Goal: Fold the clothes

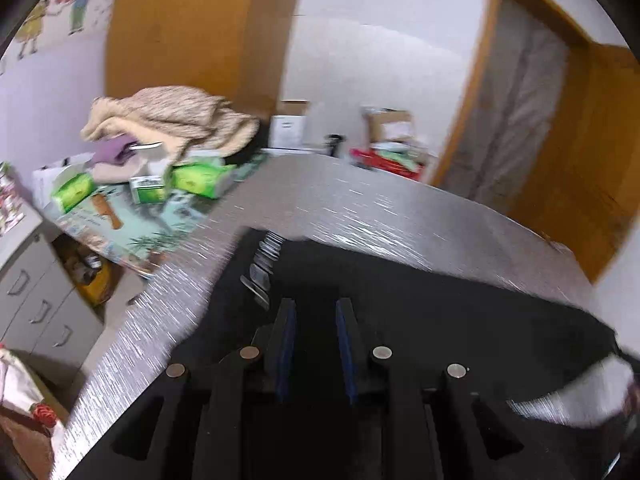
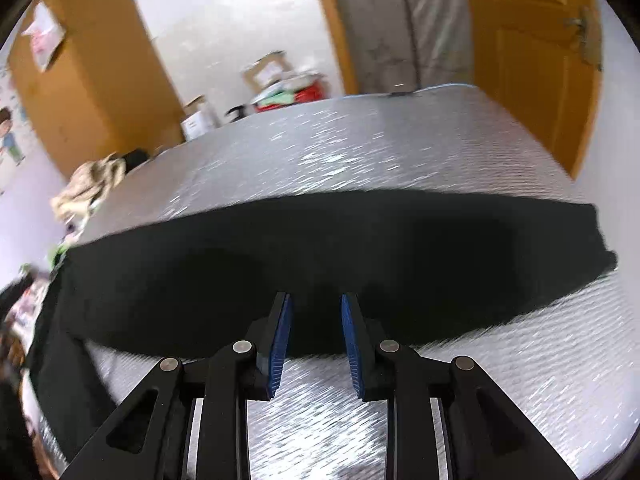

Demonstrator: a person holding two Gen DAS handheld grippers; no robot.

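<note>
- A black garment (image 2: 320, 248) lies spread across the silver textured desk (image 2: 360, 148), filling the middle band of the right wrist view from the left edge to the right.
- In the left wrist view the same dark cloth covers the lower centre and lower right of the frame, with a row of pale labels or tags (image 1: 264, 264) showing near its upper left edge.
- The right hand-held gripper (image 2: 316, 320) hovers at the bottom centre of its frame, its blue pads standing partly apart over the garment's near edge; nothing is seen pinched between them.
- The left hand-held gripper (image 1: 316, 324) also shows a gap between its blue pads. The cloth beneath is so dark and the frame so blurred that whether any fabric sits between them cannot be told.
- Away from the work, a beige blanket (image 1: 176, 120) and green packets (image 1: 196, 180) crowd the upper left of the left view.
- Step in hand, as a judgement: the garment looks laid out flat and a fold is being set up or has just been let go, with both tools poised over it.
- The next move likely calls for each pair of pads to close on an edge or corner, lift together, and carry that edge over the body of the cloth evenly so no wrinkle is trapped.
</note>
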